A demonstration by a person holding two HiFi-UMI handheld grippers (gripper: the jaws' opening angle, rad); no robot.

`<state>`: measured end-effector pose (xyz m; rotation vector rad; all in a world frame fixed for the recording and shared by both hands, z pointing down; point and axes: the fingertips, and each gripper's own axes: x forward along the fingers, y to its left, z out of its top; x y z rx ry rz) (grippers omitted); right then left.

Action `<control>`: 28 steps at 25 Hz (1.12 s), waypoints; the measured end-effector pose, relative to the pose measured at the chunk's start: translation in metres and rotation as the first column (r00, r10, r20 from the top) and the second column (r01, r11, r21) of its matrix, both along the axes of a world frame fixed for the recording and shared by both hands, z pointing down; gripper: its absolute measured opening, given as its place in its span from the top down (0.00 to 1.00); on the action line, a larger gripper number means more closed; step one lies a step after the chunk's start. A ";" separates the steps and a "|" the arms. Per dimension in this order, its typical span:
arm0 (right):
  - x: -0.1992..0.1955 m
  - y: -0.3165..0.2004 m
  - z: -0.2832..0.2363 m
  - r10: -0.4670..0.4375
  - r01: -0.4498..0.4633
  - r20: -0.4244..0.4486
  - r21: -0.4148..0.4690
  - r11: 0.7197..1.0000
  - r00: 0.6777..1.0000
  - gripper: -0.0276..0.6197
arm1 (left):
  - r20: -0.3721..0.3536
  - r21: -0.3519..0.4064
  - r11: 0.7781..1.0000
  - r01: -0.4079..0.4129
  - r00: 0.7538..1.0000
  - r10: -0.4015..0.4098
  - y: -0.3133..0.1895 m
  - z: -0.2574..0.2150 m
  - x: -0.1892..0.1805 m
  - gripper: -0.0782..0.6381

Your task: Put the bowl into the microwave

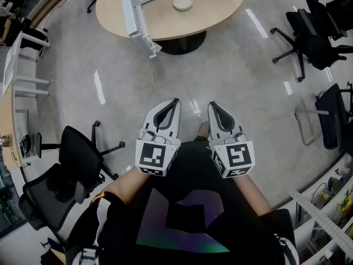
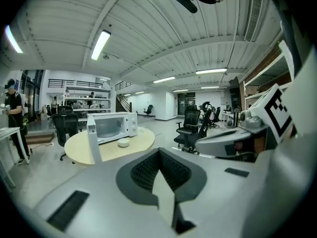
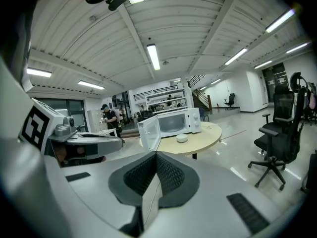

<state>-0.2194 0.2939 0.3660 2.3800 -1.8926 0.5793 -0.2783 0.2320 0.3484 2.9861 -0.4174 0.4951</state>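
Both closed and empty, left hand-held gripper (image 1: 174, 104) and right hand-held gripper (image 1: 213, 106) hover over grey floor (image 1: 110, 65), well apart from the desk (image 1: 220, 10) carrying bowl (image 1: 182, 3) and open microwave (image 3: 190, 120).

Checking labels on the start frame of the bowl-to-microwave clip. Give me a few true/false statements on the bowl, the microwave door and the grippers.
1. The bowl rests on the round table, outside the microwave. True.
2. The microwave door is closed. False: it stands open.
3. The left gripper grips the bowl. False: its jaws are together on nothing, well short of the table.
4. The right gripper has its jaws together with nothing between them. True.
5. A black office chair stands on the person's left side. True.
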 end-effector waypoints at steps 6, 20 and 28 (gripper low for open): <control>0.028 0.005 -0.007 0.001 -0.001 -0.004 0.035 0.999 1.000 0.93 | 0.000 0.026 1.000 0.010 1.000 -0.010 0.004 -0.005 0.023 0.83; 0.063 0.023 -0.008 -0.005 0.004 0.009 0.060 0.998 1.000 0.93 | -0.002 0.027 0.999 0.046 0.999 -0.046 0.018 -0.004 0.056 0.83; 0.072 0.028 -0.004 -0.009 0.007 0.039 0.050 0.999 0.999 0.93 | 0.017 0.026 0.999 0.046 0.999 -0.047 0.024 -0.003 0.065 0.83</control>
